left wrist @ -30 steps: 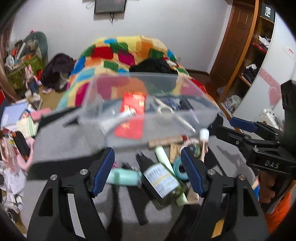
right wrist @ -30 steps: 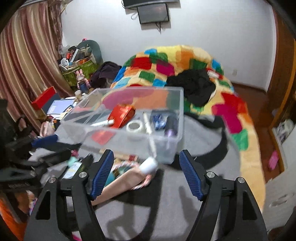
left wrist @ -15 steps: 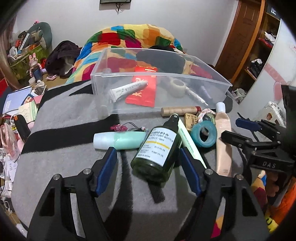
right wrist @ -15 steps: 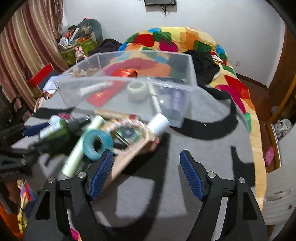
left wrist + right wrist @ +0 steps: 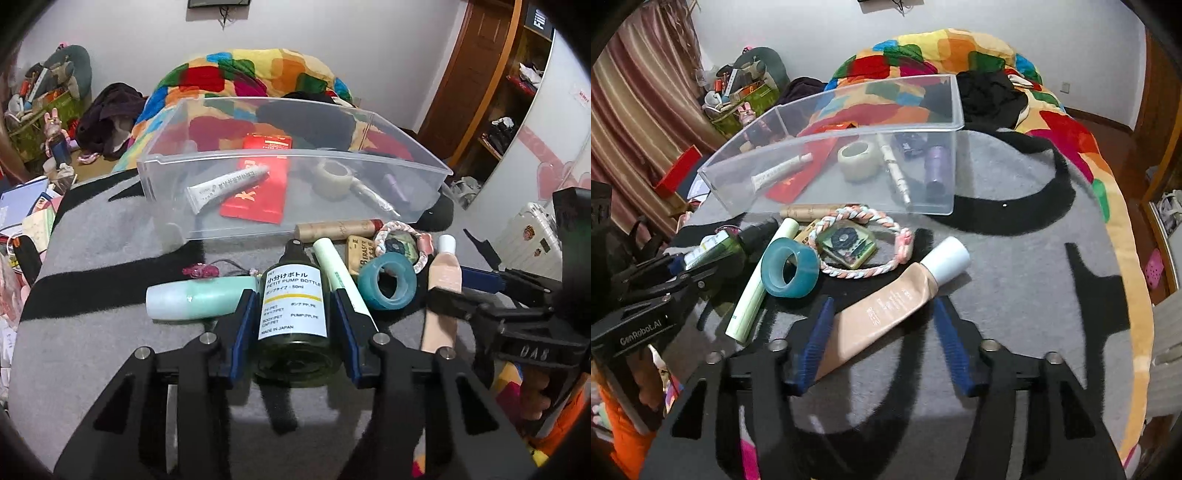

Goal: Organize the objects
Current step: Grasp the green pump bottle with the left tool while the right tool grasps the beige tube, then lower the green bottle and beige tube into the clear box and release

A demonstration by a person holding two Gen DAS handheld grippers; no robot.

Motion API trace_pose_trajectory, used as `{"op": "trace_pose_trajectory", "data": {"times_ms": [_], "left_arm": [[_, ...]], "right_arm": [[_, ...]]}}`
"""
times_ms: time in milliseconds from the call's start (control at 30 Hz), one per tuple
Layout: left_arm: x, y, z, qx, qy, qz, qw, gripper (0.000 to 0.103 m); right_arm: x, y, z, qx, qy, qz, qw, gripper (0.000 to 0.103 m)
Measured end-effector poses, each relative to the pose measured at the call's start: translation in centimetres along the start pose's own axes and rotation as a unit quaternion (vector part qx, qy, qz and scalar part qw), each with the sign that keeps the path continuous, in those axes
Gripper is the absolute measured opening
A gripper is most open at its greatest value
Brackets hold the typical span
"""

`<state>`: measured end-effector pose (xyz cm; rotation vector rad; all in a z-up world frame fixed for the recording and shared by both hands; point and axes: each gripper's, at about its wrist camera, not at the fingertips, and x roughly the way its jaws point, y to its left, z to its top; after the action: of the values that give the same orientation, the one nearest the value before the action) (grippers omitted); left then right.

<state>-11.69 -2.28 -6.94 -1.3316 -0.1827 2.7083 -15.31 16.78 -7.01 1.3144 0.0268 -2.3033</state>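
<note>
A dark green pump bottle (image 5: 293,314) with a white label lies on the grey blanket. My left gripper (image 5: 293,293) is closing on it, and both blue pads touch its sides. A beige tube (image 5: 886,314) with a white cap lies slanted between the fingers of my right gripper (image 5: 882,300). Those jaws are closing too, but the right pad stands apart from the tube. Behind both sits a clear plastic bin (image 5: 295,157) holding a white tube, a red envelope, a tape roll, a pen and a purple tube.
Loose items lie before the bin: a mint tube (image 5: 195,299), a pale green stick (image 5: 340,273), a teal tape roll (image 5: 388,282), a braided ring (image 5: 864,240) and a brown tube (image 5: 336,229). A patchwork quilt (image 5: 923,55) lies behind. Floor clutter sits at the left.
Both grippers have sunk toward the blanket. The left jaws narrowed onto the green pump bottle. The right jaws narrowed slightly, with the beige tube now between them.
</note>
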Motion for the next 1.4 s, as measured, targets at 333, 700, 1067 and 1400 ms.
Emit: {"op": "trace_pose_trajectory", "data": {"times_ms": [333, 700, 1067, 1400], "left_arm": [[-2.5, -0.7, -2.1, 0.005, -0.017, -0.004, 0.9998, 0.041], [-2.7, -1.6, -4.9, 0.027, -0.003, 0.007, 0.9996, 0.041], [-4.1, -0.6, -4.0, -0.009, -0.036, 0.005, 0.9993, 0.041], [-6.9, -0.2, -1.3, -0.02, -0.089, 0.003, 0.9958, 0.041]], "right_arm": [[-0.3, 1.1, -0.9, -0.043, -0.02, -0.04, 0.998, 0.036], [-2.5, -1.7, -2.8, -0.061, -0.02, -0.059, 0.996, 0.008], [-5.8, -1.8, -2.4, -0.042, -0.069, -0.05, 0.995, 0.008], [-8.7, -0.2, 0.3, -0.057, -0.125, -0.032, 0.99, 0.008]]}}
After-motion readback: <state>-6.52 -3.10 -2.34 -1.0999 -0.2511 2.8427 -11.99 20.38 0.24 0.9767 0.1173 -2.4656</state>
